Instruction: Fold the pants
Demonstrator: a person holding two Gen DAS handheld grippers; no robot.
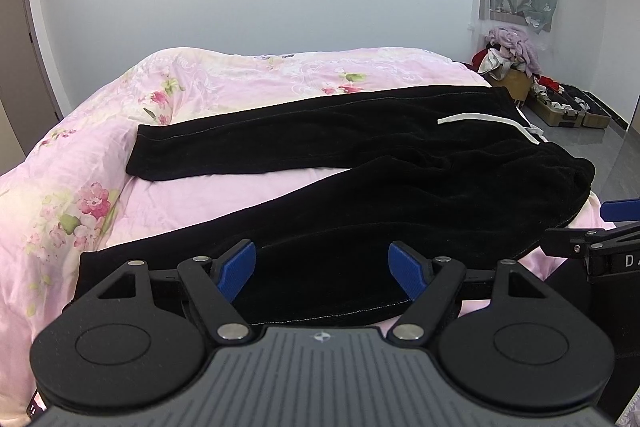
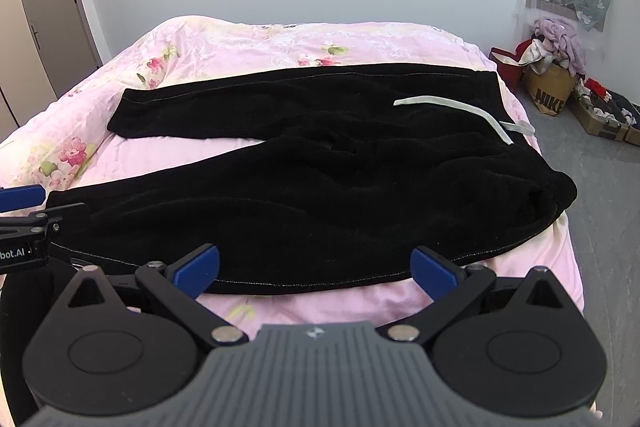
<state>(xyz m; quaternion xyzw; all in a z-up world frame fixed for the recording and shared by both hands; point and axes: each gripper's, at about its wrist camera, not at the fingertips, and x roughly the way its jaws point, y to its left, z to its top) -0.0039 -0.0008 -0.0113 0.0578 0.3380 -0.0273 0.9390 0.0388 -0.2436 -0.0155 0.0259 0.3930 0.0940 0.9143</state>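
Pants of black velvety fabric [image 2: 304,187] lay spread across the pink floral bed [image 2: 224,47], waistband toward three o'clock; both the left hand-held gripper [image 1: 322,271] and the right hand-held gripper [image 2: 315,273] hovered agape at six o'clock.

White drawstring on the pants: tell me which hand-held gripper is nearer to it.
Right. The right hand-held gripper sits toward the waistband end, where the white drawstring lies; the left hand-held gripper is open over the near leg, toward the cuffs.

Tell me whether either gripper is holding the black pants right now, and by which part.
Nothing is held. The left gripper and right gripper are both open, empty, at the near edge of the pants.
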